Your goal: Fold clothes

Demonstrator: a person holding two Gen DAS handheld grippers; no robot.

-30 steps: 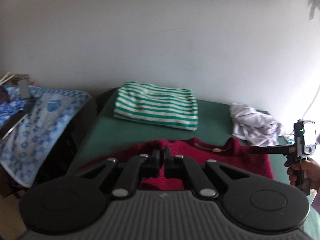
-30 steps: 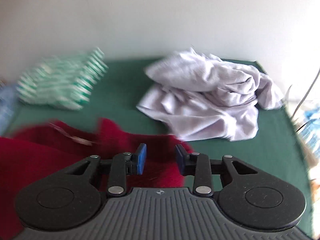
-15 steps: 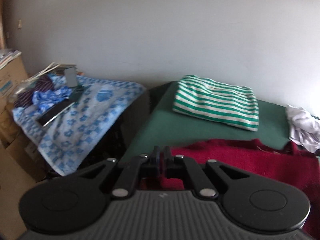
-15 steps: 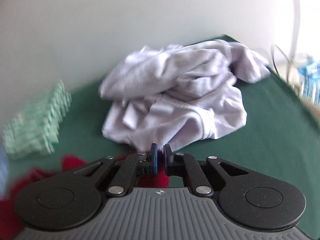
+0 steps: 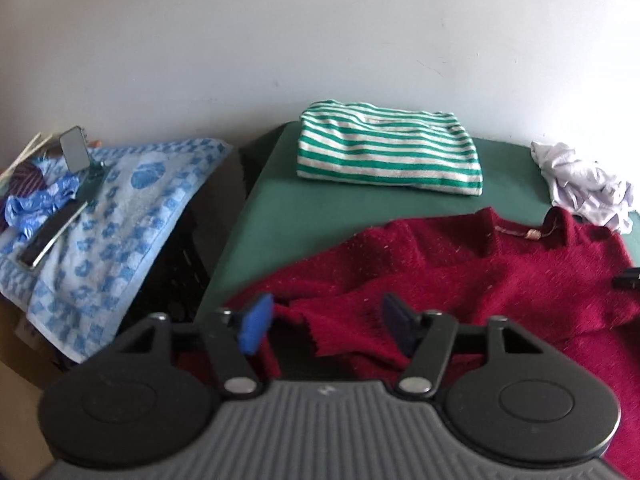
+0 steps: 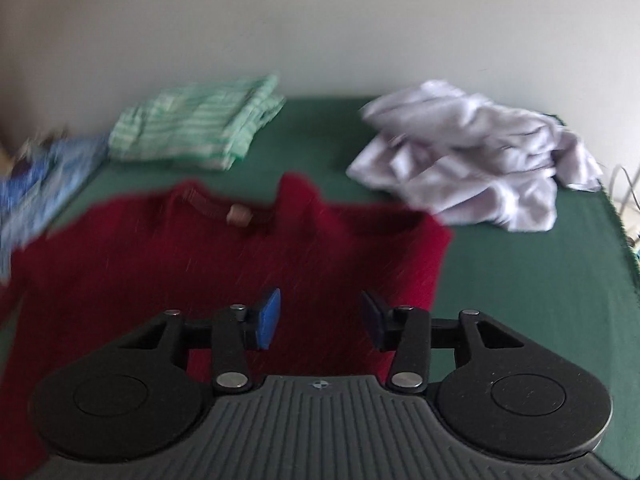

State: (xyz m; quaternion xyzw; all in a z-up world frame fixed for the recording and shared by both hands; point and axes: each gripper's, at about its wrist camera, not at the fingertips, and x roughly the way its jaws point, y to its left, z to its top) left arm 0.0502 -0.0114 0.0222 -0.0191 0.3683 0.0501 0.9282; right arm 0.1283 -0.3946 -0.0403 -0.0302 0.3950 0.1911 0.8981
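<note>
A dark red knitted sweater [image 5: 460, 276] lies spread on the green table [image 5: 320, 208], its collar toward the wall. My left gripper [image 5: 326, 322] hovers over the sweater's rumpled left edge with its jaws opening; folds of the knit lie below the gap and the pads do not press on them. In the right wrist view the sweater [image 6: 200, 264] fills the near table. My right gripper [image 6: 318, 318] is above its right part, jaws opening, nothing pinched between the blue pads.
A folded green-and-white striped garment [image 5: 388, 152] sits at the back of the table. A crumpled pale garment [image 6: 472, 160] lies at the back right. Left of the table, a blue patterned towel [image 5: 104, 216] covers a dark crate with small items on it.
Both grippers were shut on the red sweater half a second ago and have let go; their jaws now stand apart. The sweater now lies flatter on the table. The right view has swung left.
</note>
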